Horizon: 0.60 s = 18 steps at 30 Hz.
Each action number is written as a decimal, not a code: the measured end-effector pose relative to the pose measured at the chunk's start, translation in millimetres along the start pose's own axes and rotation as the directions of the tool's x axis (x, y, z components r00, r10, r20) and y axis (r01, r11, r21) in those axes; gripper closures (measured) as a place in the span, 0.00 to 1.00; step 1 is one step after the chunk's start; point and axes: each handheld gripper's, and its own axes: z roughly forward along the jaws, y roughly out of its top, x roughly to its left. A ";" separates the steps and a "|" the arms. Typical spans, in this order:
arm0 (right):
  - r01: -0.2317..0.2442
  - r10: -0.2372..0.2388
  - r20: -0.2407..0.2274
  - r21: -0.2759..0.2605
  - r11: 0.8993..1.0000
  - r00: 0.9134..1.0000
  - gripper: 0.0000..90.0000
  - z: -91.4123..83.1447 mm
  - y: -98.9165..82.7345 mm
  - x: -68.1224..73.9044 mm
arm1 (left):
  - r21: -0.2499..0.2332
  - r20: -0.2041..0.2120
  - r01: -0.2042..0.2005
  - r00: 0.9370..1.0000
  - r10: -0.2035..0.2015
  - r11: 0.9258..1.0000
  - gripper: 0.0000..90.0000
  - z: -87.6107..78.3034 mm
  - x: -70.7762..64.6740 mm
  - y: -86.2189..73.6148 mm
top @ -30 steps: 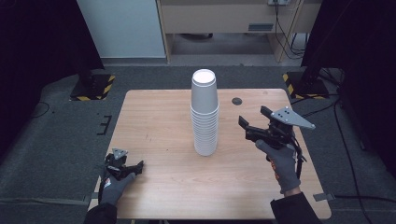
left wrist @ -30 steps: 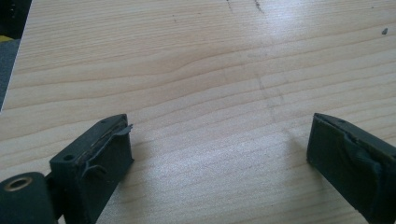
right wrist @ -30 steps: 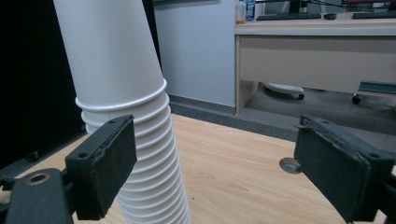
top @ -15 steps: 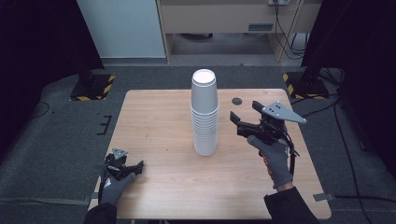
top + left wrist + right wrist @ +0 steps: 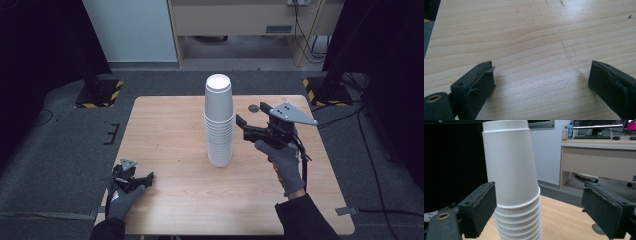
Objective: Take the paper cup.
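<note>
Hovering right gripper (image 5: 243,128) sat at 3 o'clock of cup stack (image 5: 219,120) – jaws spread, nothing grasped. Stack stood upright mid-table (image 5: 165,125). Left gripper (image 5: 145,178) rested at table's 7 o'clock – jaws released, empty.

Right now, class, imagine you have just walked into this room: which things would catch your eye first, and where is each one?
A tall stack of white paper cups stands upside down in the middle of the wooden table. The right tool is raised beside the stack's upper half, jaws open towards it and not touching. The left tool rests low at the table's near left corner, open over bare wood.
</note>
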 end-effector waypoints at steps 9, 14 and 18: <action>0.018 -0.018 -0.024 0.007 1.000 1.000 0.14 19.1 7.3 13.8 | 0.001 0.000 0.000 1.000 0.000 1.000 0.06 0.0 0.0 0.0; 0.028 -0.027 -0.030 0.017 0.999 0.999 0.14 29.1 9.0 19.0 | 0.001 0.000 0.000 1.000 0.000 1.000 0.06 0.0 0.0 0.0; 0.034 -0.033 -0.038 0.019 0.999 0.999 0.14 35.9 10.4 21.9 | 0.001 0.000 0.000 1.000 0.000 1.000 0.06 0.0 0.0 0.0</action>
